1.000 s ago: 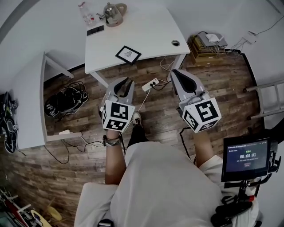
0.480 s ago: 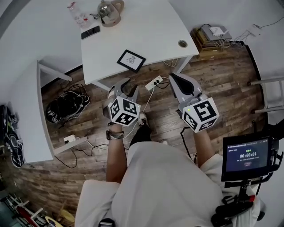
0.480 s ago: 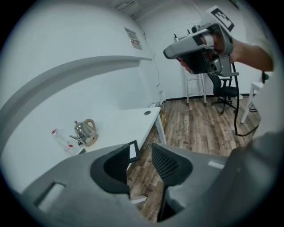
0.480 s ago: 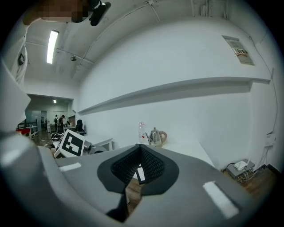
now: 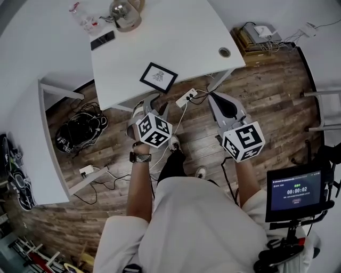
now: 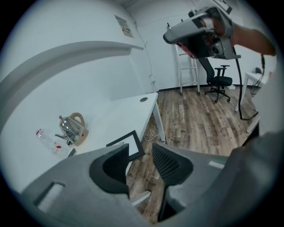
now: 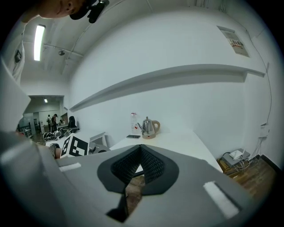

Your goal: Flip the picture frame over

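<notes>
A black picture frame (image 5: 159, 77) with a white face lies flat near the front edge of the white desk (image 5: 176, 32). In the left gripper view the picture frame (image 6: 128, 144) shows just beyond the jaws. My left gripper (image 5: 152, 106) hangs over the floor just short of the desk edge, below the frame in the head view; its jaws are opening and nothing is between them (image 6: 141, 153). My right gripper (image 5: 212, 96) is to the right of the frame, off the desk's front corner, with its jaws shut and empty (image 7: 141, 150).
A kettle (image 5: 125, 11), a plastic bottle (image 5: 80, 13) and a phone (image 5: 102, 40) stand at the desk's far side. A power strip (image 5: 186, 97) and cables lie on the wooden floor between the grippers. A second desk (image 5: 26, 133) is left, a screen (image 5: 293, 192) right.
Both grippers have come down and forward toward the desk's front edge. The left gripper's jaws have spread apart; the right gripper's jaws stay shut.
</notes>
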Demonstrator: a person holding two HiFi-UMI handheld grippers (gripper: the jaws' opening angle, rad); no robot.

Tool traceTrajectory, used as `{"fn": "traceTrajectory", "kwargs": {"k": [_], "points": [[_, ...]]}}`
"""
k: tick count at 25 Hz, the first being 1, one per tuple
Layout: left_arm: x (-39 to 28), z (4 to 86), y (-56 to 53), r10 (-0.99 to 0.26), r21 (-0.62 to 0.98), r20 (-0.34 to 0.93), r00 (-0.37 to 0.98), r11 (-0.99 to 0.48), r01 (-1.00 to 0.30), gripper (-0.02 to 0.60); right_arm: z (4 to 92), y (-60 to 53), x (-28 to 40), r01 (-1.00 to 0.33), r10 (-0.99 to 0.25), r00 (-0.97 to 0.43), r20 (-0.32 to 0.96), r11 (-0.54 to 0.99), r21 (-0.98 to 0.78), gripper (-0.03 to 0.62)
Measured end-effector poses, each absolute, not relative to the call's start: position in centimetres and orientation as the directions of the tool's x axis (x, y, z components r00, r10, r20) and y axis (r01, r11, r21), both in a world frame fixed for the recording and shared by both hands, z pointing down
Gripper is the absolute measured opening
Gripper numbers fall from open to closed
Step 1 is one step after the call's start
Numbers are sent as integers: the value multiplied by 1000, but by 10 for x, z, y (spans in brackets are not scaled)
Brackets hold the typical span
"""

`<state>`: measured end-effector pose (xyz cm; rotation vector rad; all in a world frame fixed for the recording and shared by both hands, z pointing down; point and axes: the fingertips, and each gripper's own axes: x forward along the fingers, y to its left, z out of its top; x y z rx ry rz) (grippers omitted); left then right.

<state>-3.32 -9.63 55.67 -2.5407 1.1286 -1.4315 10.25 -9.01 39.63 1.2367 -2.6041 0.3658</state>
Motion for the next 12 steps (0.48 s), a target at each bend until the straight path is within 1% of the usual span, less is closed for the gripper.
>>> {"fn": "traceTrajectory", "kwargs": {"k": [5, 12], "points": [[-27, 590, -109, -574, -351, 751, 327, -766, -539, 164, 417, -102, 105, -797, -724, -595, 348, 587, -140, 2], [-32, 629, -127, -547, -425, 798, 254, -809, -407, 169, 442, -112, 102, -808, -718, -579, 386, 569, -154, 2]]}}
